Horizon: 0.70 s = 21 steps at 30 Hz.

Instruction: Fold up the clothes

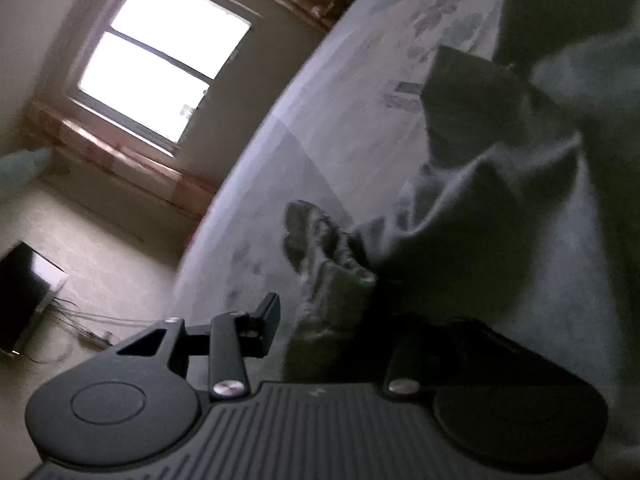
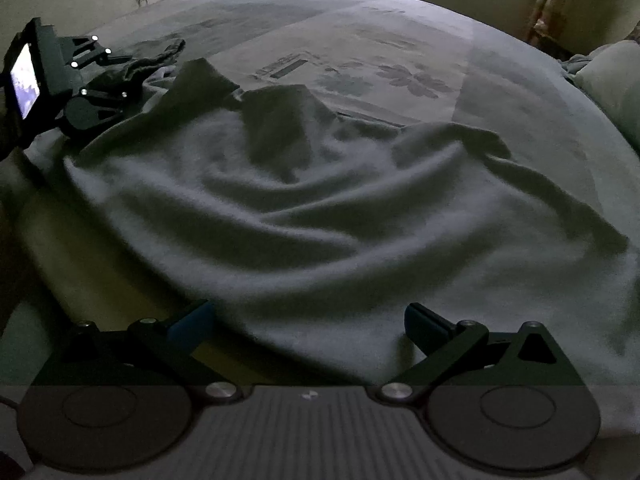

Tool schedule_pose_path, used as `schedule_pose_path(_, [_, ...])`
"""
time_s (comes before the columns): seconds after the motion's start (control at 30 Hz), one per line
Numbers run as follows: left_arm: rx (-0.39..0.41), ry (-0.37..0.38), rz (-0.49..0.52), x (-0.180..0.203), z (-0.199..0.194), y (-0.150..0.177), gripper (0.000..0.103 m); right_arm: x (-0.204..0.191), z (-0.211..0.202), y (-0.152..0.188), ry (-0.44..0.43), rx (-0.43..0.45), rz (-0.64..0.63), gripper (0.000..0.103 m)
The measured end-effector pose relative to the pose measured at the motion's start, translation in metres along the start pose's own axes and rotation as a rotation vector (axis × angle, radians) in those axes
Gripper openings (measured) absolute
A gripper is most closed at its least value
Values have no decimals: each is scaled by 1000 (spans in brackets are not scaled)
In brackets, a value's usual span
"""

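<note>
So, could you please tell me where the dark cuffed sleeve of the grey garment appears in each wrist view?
Left wrist view: the sleeve cuff lies just below centre, in front of the left hand-held gripper, on the bedsheet.
Right wrist view: the same cuff is at upper left, beside the left hand-held gripper.
Shared landmark: the flower print on the bedsheet.

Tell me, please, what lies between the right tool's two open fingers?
In the right wrist view, the near edge of the grey garment lies between the right tool's spread fingers, on the floral bedsheet; it is not gripped.
</note>
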<state>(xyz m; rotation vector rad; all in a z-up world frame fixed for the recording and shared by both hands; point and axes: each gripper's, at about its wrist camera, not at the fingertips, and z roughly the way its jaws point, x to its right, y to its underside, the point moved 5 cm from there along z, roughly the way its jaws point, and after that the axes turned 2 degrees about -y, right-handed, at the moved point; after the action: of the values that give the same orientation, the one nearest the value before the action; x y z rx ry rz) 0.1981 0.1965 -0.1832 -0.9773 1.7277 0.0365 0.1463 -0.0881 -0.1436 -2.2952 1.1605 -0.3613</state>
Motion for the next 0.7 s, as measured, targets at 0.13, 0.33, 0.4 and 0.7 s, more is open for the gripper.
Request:
schedule_pose_path(0.13, [4, -32, 82, 21, -5, -1, 8, -3, 0, 1, 1, -6, -4, 103])
schedule_pose_path(0.33, [-6, 30, -10, 5, -8, -2, 11, -6, -5, -2, -1, 5, -12, 103])
schedule_pose_path(0.4, [-14, 65, -54, -5, -14, -1, 12, -8, -7, -4, -1, 13, -18, 103])
schedule_pose_path(0.7, [-63, 221, -529, -93, -34, 23, 12, -15, -16, -15, 0, 46, -43, 103])
